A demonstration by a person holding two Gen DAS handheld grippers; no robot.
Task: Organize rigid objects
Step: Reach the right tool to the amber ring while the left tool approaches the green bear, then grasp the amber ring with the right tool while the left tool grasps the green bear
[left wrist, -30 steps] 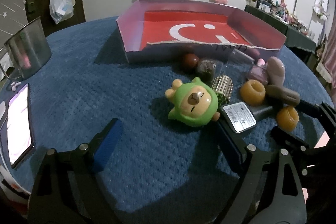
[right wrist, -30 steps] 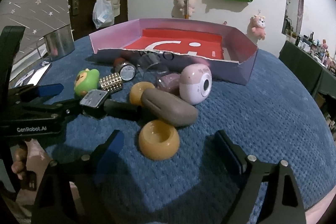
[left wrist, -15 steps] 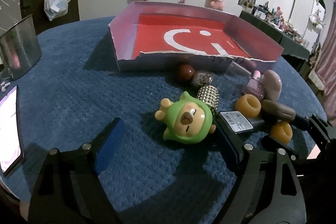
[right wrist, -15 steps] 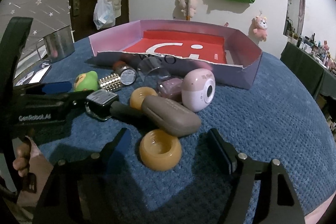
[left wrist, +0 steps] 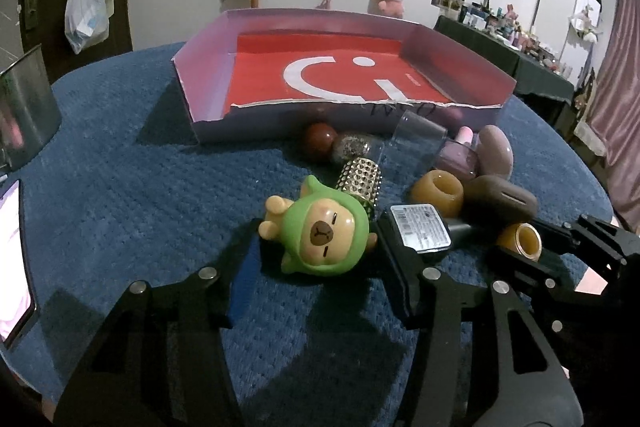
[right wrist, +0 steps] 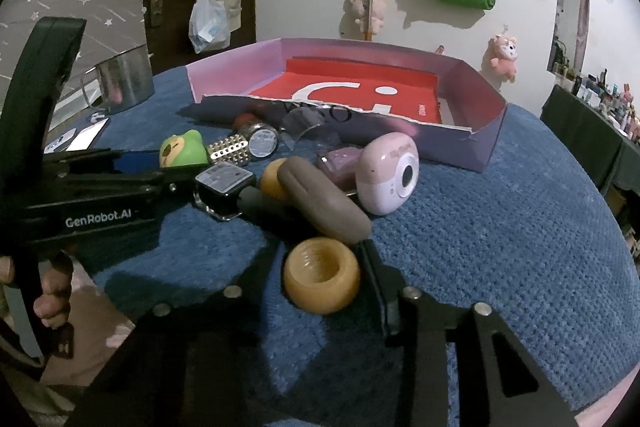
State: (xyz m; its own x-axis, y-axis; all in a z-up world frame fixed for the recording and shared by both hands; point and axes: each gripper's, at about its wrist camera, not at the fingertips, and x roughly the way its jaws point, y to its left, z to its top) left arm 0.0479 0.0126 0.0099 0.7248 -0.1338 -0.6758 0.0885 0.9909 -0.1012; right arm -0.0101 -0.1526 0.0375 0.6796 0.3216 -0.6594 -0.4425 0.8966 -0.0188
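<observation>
- The left gripper (left wrist: pixel 316 259) has just been closing its jaws, and the one green-hooded capybara figure (left wrist: pixel 320 233) lies between them; the pads appear to press on its sides, though the far pad's contact is partly hidden.
- The right gripper (right wrist: pixel 320 279) has likewise been closing, and its jaws now clamp one amber ring-shaped cap (right wrist: pixel 322 281).
- Just past the right gripper's tips lies one brown oblong case (right wrist: pixel 320 199), touching the clamped ring.
- A second amber ring (right wrist: pixel 274 179) sits behind that case.
- Left of it, one black labelled block (right wrist: pixel 224 185) lies by the left gripper's tip.
- Further on are one pink toy camera (right wrist: pixel 390 177), one studded silver cylinder (right wrist: pixel 230 151) and one clear cup (right wrist: pixel 306 129).
- Farthest, one shallow cardboard box (left wrist: pixel 208 95) with a red floor rests on the blue cloth (left wrist: pixel 120 187), empty.
</observation>
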